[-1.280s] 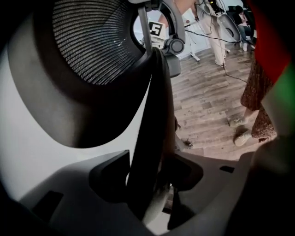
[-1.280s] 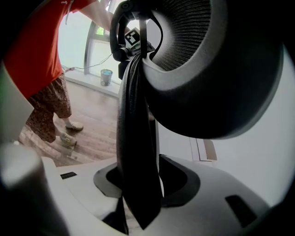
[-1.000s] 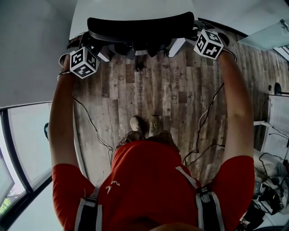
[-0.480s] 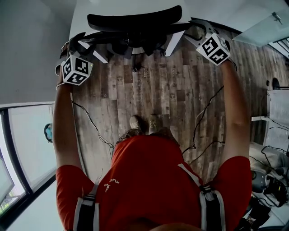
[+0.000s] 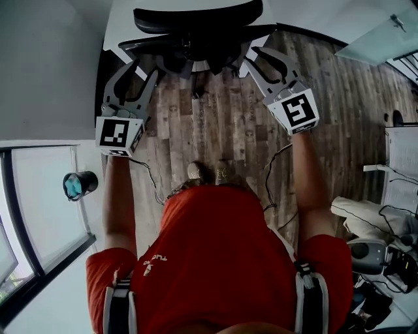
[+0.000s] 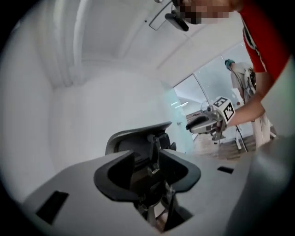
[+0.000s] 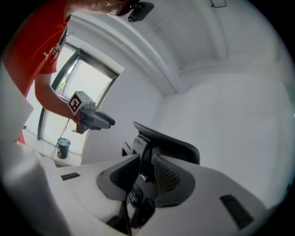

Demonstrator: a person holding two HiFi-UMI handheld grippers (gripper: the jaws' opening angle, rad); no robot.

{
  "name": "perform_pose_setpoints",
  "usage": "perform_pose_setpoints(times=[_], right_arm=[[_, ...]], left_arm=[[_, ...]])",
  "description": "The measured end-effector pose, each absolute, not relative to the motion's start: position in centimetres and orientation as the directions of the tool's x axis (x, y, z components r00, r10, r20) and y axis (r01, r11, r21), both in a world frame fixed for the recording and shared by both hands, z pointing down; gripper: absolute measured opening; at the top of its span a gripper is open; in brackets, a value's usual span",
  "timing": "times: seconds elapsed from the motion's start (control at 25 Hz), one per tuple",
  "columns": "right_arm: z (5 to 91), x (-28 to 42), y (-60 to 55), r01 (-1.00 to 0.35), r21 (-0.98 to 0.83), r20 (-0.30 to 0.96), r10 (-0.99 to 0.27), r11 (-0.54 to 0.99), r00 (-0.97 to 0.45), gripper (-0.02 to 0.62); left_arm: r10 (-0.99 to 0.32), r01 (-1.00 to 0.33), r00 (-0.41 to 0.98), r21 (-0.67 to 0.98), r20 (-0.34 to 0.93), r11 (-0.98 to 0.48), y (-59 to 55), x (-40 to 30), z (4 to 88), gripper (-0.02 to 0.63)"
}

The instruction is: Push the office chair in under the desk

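A: Chair [image 5: 196, 26]?
B: Tucked under the desk [image 5: 121, 18], backrest lying crosswise, straight ahead.
A: Left gripper [image 5: 140, 70], right gripper [image 5: 256, 55]?
B: Partly open, just been closing, nothing between the jaws; both just short of the chair, about equally near.

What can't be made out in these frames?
- Seat and wheels of the office chair: head view, mostly hidden under its own backrest and the desk.
- Far side of the desk: head view, cut off by the top edge.
- Chair detail: left gripper view, blurred.
- The gear on the floor: head view, cut by the right edge, too tangled to name.
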State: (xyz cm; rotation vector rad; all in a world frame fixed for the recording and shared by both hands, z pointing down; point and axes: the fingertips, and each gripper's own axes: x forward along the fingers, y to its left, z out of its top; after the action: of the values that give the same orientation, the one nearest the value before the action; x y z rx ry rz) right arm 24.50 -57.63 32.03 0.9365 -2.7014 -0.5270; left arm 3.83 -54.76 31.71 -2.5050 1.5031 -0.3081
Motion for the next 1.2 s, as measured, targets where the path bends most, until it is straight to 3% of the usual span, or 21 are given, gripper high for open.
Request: perform_pose_setpoints(times=[0.2, 0.44, 0.8, 1.2], right_arm=[[29.5, 21.3, -53.1, -0.606, 0.287, -0.062, -0.617, 0.742, -0.785, 0.082], [28.9, 19.1, -49.8, -0.634, 0.142, -0.163, -0.613, 0.761, -0.773, 0.038], [30.0, 17.6, -47.0, -0.580, 0.042, -0.209, -0.560, 0.814, -0.802, 0.025], [30.4, 18.0, -46.8, -0.588, 0.052, -0.204, -0.567, 0.808, -0.798, 0.025]], left_arm=[[-0.864, -0.855, 0.502, -0.174, -0.038, -0.489, -51.7, 6.3, 29.9, 0.074], [-0.840, -0.846, 0.533, -0.087, -0.104, -0.526, -48.9, 8.8, 29.5, 0.025], [-0.809, -0.815, 0.578, -0.031, -0.110, -0.579, -46.7, 11.4, 30.8, 0.009], [-0.799, -0.810, 0.583, -0.027, -0.148, -0.586, -46.5, 11.5, 30.3, 0.009]])
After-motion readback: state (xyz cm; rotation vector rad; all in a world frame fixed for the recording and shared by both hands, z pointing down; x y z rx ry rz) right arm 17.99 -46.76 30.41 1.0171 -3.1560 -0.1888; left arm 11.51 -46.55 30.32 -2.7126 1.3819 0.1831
